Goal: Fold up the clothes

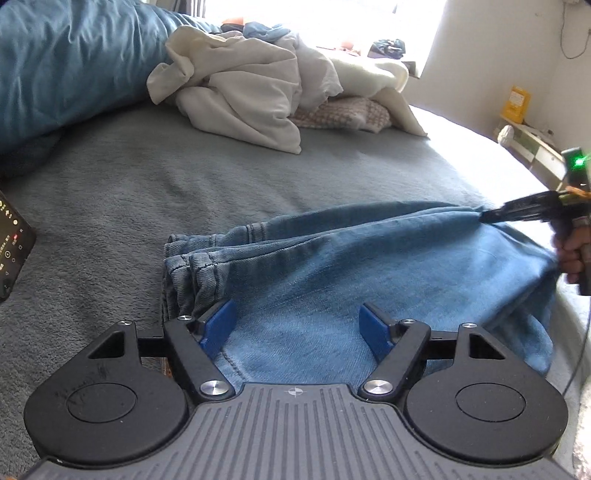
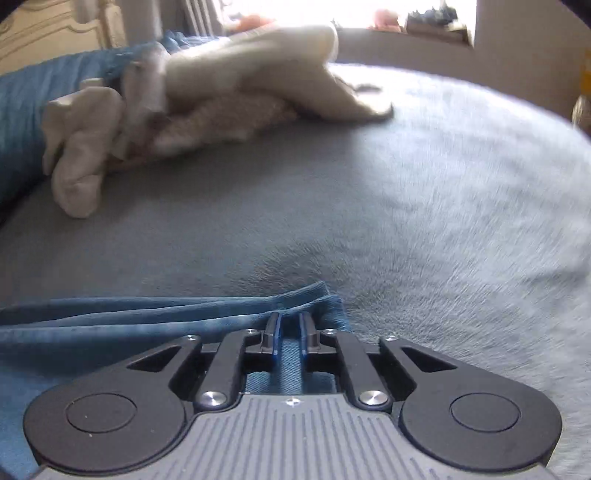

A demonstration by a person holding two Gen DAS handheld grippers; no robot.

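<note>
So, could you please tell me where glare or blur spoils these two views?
Left wrist view: window blown out white, jeans sharp, right gripper slightly smeared. Right wrist view: motion blur over the grey blanket and cream clothes pile; fisheye bends the bed edge in both.

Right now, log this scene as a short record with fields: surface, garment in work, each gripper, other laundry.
surface: grey blanket on a bed
garment in work: blue jeans, lying on the blanket, cuffs toward the left gripper
left gripper: open, pads either side of the denim, not pressing
right gripper: shut on a fold of the jeans at their far edge
other laundry: heap of white clothes, unfolded, further back
also: phone at the left edge
</note>
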